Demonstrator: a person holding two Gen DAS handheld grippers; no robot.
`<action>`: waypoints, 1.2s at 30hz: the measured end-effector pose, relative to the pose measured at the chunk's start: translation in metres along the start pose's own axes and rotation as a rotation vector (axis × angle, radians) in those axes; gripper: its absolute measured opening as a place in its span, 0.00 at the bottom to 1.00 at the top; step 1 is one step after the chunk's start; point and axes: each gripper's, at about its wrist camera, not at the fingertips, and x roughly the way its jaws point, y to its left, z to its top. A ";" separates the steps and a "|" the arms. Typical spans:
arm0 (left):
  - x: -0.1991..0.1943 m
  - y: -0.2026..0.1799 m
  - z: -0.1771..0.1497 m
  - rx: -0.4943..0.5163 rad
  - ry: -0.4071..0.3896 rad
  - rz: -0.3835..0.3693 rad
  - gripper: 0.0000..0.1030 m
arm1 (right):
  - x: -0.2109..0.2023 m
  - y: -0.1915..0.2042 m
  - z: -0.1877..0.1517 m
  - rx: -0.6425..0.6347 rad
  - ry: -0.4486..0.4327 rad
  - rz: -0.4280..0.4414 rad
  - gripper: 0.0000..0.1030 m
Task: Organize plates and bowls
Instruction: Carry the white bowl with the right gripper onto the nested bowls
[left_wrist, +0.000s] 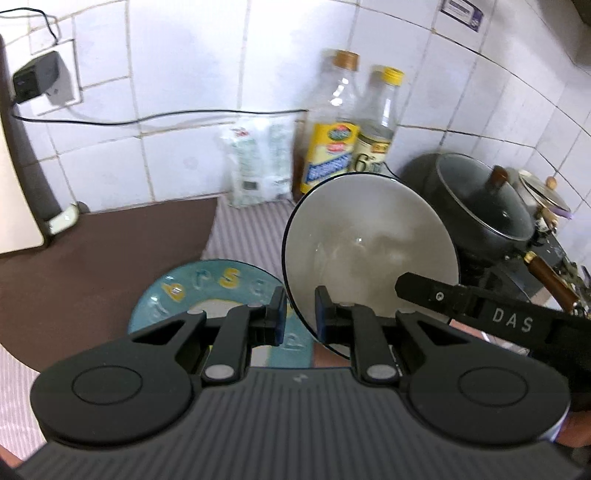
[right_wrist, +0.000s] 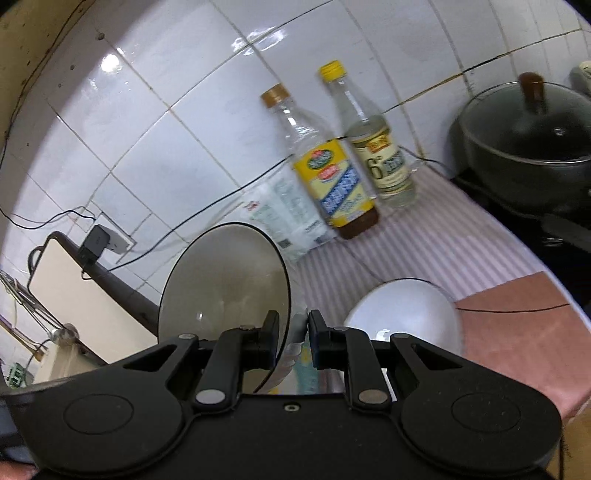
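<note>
Gripping the rim of a white bowl (left_wrist: 369, 251), the left gripper (left_wrist: 300, 317) is closed on it; a second white bowl (right_wrist: 225, 284) is clamped by the right gripper (right_wrist: 293, 341). Both are held tilted above the counter, with the blue plate (left_wrist: 207, 291) lying below, left of the left bowl.

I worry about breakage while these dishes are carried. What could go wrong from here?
1. The left gripper pinches the bowl only by its thin rim, tilted above the plate; it could slip and drop onto the plate.
2. The right gripper likewise holds a bowl by the rim alone, so a slip there seems just as possible.
3. The bottles stand close behind; a wide swing might topple them.
</note>
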 end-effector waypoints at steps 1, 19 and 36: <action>0.003 -0.004 -0.002 -0.003 0.006 -0.007 0.14 | -0.002 -0.004 0.000 -0.001 -0.001 -0.008 0.20; 0.083 -0.038 -0.029 -0.033 0.146 -0.047 0.14 | 0.018 -0.051 -0.021 -0.133 0.038 -0.207 0.20; 0.106 -0.044 -0.028 0.000 0.219 -0.021 0.14 | 0.034 -0.036 -0.024 -0.365 0.043 -0.334 0.19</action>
